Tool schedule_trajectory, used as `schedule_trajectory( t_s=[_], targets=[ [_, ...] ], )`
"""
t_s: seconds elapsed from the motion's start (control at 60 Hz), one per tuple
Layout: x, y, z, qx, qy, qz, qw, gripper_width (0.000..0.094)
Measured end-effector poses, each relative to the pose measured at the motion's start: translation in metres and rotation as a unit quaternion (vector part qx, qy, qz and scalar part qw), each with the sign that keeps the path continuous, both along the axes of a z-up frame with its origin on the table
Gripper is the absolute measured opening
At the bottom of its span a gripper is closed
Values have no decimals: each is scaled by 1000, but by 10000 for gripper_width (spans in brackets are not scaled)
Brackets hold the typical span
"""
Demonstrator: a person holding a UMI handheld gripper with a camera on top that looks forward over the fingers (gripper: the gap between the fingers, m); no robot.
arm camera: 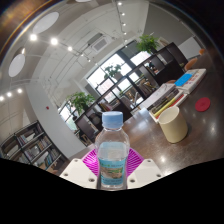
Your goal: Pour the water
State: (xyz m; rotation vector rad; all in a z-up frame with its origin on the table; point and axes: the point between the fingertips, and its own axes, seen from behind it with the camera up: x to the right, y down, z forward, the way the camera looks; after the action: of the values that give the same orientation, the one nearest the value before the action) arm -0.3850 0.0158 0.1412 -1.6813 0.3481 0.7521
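Claw (111, 172) clamped on the bottle (112, 147): both pink pads (93, 163) press its lower body, no gap visible either side. Bottle is upright, clear, blue cap (113, 119) on as far as I can tell, so the cap probably has to come off before any water moves.

Cup (174, 124) stands on the tabletop (150, 140) at about 2 o'clock from the bottle, beyond the fingers, apart from it. Cup looks empty from here, can't confirm.

Step in hand, my read: carry to the cup. Keep the bottle vertical in transit, bring the neck over the cup rim, then roll slowly toward 2 o'clock. Grip is low on the body, so expect the top to swing; tilt gently.

Farther out at 2 o'clock: books (172, 92), red disc (203, 104). Plant (82, 101) at 11 o'clock by the windows.
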Motion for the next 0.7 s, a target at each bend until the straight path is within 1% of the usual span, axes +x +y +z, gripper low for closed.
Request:
schedule_trajectory(
  t_s=[0.1, 0.167, 0.183, 0.2, 0.3, 0.317, 0.4, 0.433, 0.45, 0.567, 0.617, 0.7],
  targets=[
    [3, 32, 21, -5, 136, -2, 991, 293],
    [12, 52, 32, -5, 233, 0, 973, 294],
    [11, 45, 43, -6, 257, 0, 966, 314],
    [15, 55, 42, -3, 281, -1, 960, 313],
    [37, 76, 51, 1, 408, -14, 913, 313],
    [42, 67, 60, 3, 425, -17, 905, 314],
    [53, 84, 65, 10, 511, -22, 859, 316],
    [60, 81, 70, 11, 543, -29, 839, 314],
    [66, 92, 65, 16, 556, -31, 830, 314],
    [92, 87, 70, 32, 644, -50, 762, 313],
    [99, 97, 65, 39, 672, -59, 737, 313],
    [107, 100, 59, 35, 705, -71, 705, 311]
  ],
)
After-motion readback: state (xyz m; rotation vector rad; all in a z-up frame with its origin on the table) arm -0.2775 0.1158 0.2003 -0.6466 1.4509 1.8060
